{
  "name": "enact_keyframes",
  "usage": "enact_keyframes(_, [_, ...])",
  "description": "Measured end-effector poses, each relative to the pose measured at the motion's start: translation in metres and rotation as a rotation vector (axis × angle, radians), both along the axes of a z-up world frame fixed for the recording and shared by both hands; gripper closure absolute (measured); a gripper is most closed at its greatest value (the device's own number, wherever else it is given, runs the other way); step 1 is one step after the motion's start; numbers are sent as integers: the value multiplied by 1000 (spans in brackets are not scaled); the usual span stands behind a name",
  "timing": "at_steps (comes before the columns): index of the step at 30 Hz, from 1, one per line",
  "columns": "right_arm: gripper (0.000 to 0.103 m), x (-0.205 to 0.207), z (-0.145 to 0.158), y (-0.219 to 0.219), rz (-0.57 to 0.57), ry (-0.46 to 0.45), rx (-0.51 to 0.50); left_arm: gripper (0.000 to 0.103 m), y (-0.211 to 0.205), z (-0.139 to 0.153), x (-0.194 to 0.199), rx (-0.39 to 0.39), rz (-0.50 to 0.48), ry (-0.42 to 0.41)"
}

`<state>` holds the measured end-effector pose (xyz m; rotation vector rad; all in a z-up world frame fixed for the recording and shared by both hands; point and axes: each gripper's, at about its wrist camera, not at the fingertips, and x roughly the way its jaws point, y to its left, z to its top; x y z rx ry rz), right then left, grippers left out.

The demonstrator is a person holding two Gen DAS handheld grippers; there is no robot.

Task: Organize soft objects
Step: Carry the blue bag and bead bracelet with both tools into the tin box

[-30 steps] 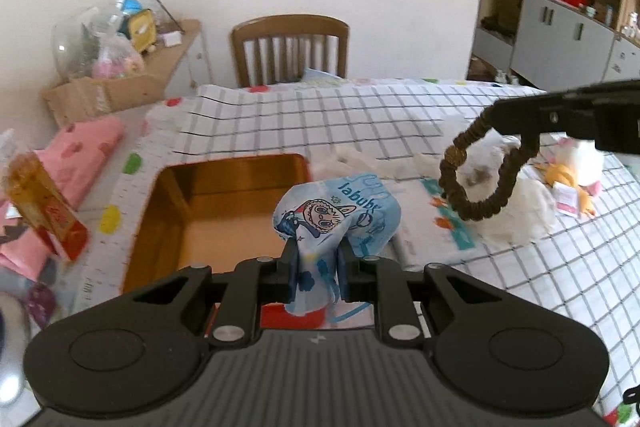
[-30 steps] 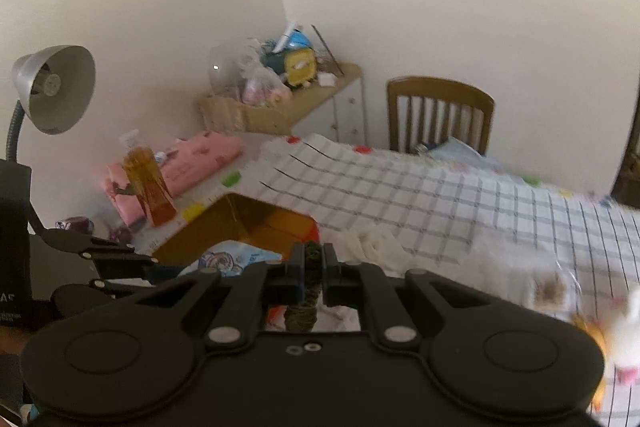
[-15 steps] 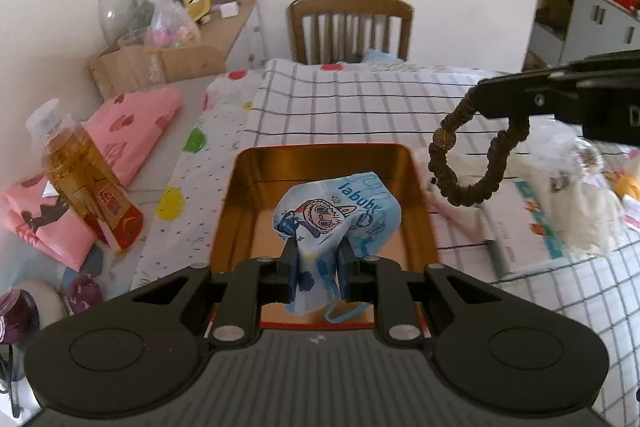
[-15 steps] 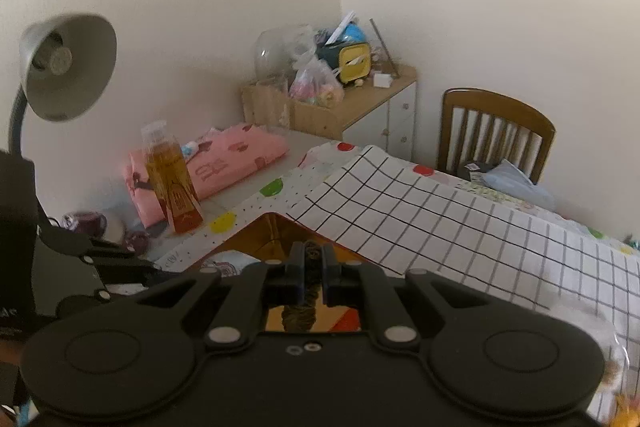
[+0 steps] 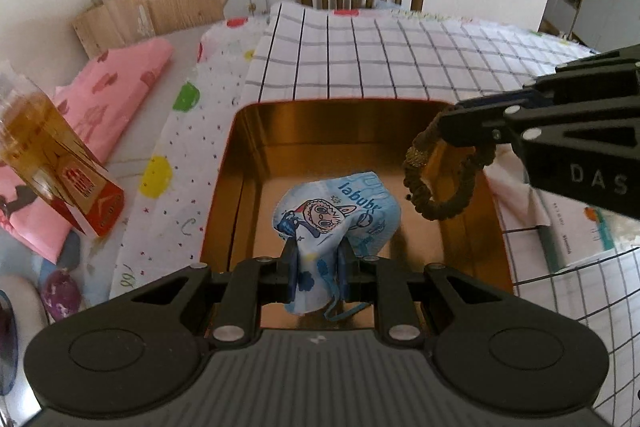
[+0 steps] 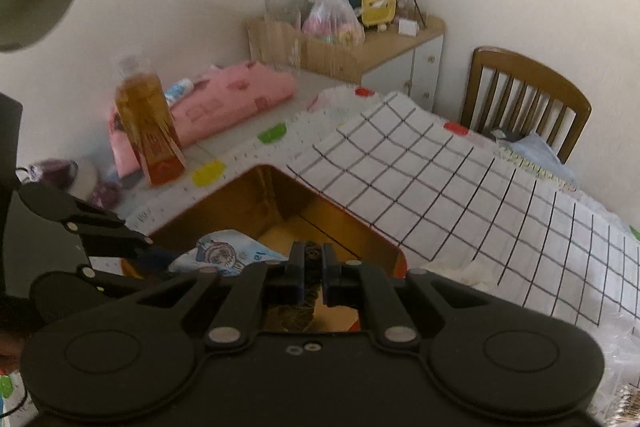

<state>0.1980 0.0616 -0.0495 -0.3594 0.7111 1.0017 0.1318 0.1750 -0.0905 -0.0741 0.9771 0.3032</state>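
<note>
Going left to right in the left wrist view: an amber bottle stands on the pink folded cloth at the table edge, none of it part of the job as far as I can tell. Then the gold tin box, open, and its floor looks bare — nothing dropped in yet. The left gripper is clamped on a crumpled blue cartoon-print face mask, held up over the middle of the box, ear loop dangling below the jaws. To its right the right gripper pinches a brown braided bracelet, which hangs over the box's right side; the right wrist view shows those jaws tight on the braid. Past the box, on the checked tablecloth, a bit of white fabric lies against the box's right wall, next to a white booklet. So I'd call it about halfway — both items sit above the box, release is what's left, and the white stuff may still need collecting.
</note>
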Motion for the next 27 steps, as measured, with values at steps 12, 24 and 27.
enact_keyframes(12, [95,16,-40,8,5,61,-102,84,6,-24,20,-68,-10,65])
enact_keyframes(24, [81,8,-43,10,46,75,-131,72,14,-29,21,-114,24,63])
enact_keyframes(27, [77,7,-41,9,49,75,-126,41,17,-27,19,-117,40,45])
